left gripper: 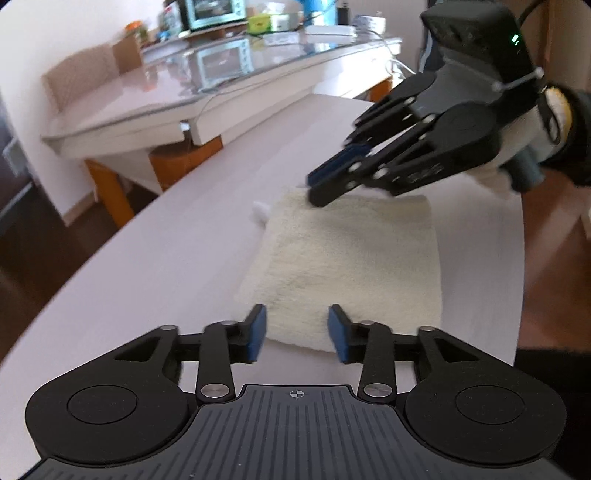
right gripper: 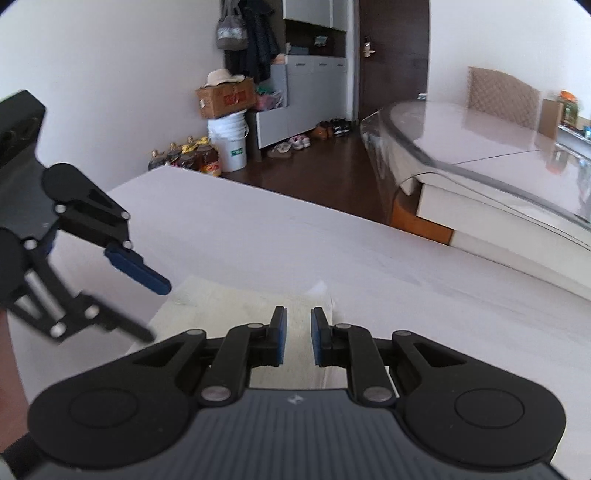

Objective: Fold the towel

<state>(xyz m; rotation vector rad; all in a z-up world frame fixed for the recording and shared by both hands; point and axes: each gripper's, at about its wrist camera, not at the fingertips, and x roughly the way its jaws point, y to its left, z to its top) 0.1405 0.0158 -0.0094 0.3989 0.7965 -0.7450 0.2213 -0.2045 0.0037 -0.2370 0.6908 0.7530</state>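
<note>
Left gripper (left gripper: 296, 330): jaws apart, blue pads either side of the near edge of the towel (left gripper: 343, 258), not pressing it. Nothing gripped.

Towel: cream, folded to a rough rectangle, lies flat on the white table (left gripper: 166, 251) straight ahead of the left gripper. Long axis runs away from the left gripper, near short edge between its pads, far short edge under the right gripper. A small white tuft sticks out at the far-left corner.

Right gripper (left gripper: 314, 190): ahead and right of the left one, tilted down, tips at the towel's far edge. From its own camera its jaws (right gripper: 298, 338) are narrow with a visible gap between the pads; towel (right gripper: 229, 306) is seen through the gap, no fabric pinched. Contact with the cloth: cannot tell, some motion blur. A gloved hand (left gripper: 546, 125) holds it.

From the right wrist view the left gripper (right gripper: 147, 314) sits to the left, jaws spread over the towel's far end.

Beyond the table: glass-topped counter (left gripper: 221, 92) with a small oven (left gripper: 210, 13).
</note>
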